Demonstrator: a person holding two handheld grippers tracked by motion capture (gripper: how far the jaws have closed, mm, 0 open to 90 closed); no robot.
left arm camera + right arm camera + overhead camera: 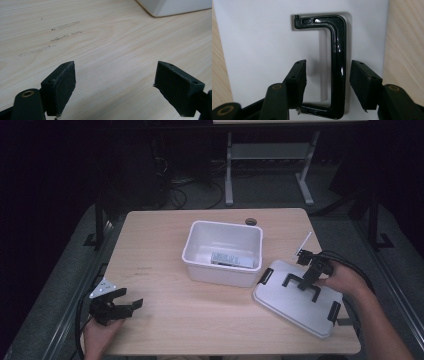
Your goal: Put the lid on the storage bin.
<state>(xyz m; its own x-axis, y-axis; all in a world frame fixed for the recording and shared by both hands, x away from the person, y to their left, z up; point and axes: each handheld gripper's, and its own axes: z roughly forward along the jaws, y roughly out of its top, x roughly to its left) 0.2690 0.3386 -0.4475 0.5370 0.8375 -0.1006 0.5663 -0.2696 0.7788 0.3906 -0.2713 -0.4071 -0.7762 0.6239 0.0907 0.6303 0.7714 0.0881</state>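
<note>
A white plastic bin (pixel 220 274) stands open at the table's middle, with a flat white packet (pixel 231 258) on its floor. Its grey-white lid (pixel 292 306) lies flat to the right, near the table's front right corner. The lid's black handle (pixel 338 55) lies folded flat on the lid (pixel 262 45). My right gripper (pixel 306 282) is open over the lid; in the right gripper view (pixel 328 73) its jaws stand on either side of the handle's long bar without pinching it. My left gripper (pixel 131 298) rests open and empty at the front left (pixel 116 75), above bare wood.
Black latches (pixel 265 276) sit at the lid's ends. A thin white stick (pixel 304 242) lies by the right edge. A round cable hole (pixel 251 221) is behind the bin. The bin's corner (pixel 175 6) shows far ahead of my left gripper. Table legs stand beyond the far edge.
</note>
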